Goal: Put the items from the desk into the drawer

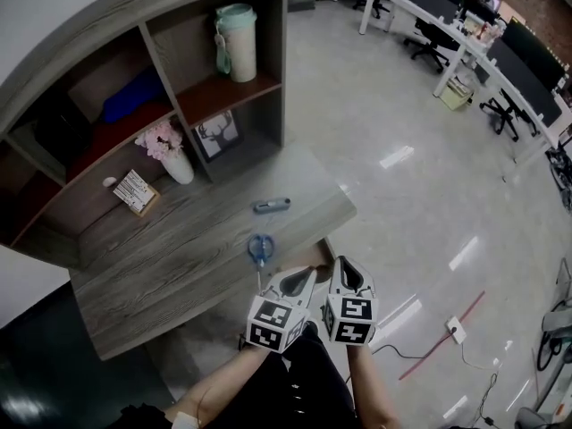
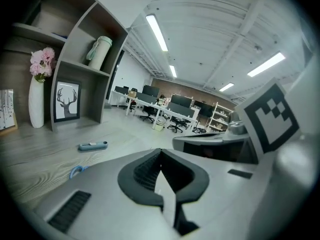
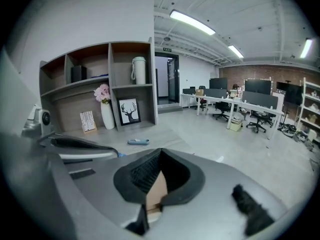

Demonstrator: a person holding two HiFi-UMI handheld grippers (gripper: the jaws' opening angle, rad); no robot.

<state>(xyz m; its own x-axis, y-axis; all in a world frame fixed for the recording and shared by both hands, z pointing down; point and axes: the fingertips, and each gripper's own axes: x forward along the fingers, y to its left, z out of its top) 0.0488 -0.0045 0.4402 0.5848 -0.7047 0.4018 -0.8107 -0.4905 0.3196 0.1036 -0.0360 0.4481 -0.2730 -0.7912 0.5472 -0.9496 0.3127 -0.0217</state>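
Observation:
A pair of scissors with blue handles (image 1: 260, 250) lies near the front edge of the grey wooden desk (image 1: 161, 257). A blue-grey cutter (image 1: 272, 206) rests farther back on the desk; it also shows in the left gripper view (image 2: 93, 145) and the right gripper view (image 3: 138, 141). My left gripper (image 1: 302, 277) and right gripper (image 1: 343, 264) hover side by side just off the desk's front edge, beside the scissors. Both are shut, with nothing between the jaws (image 2: 160, 151) (image 3: 160, 151). A tan wooden part (image 1: 308, 256) shows below the desk edge, mostly hidden by the grippers.
A shelf unit (image 1: 179, 70) at the desk's back holds a white vase of pink flowers (image 1: 170, 150), a deer picture (image 1: 217, 134), a pale flask (image 1: 236, 41) and a small card (image 1: 136, 192). A power strip (image 1: 456, 329) lies on the floor; office desks and chairs (image 1: 474, 43) stand beyond.

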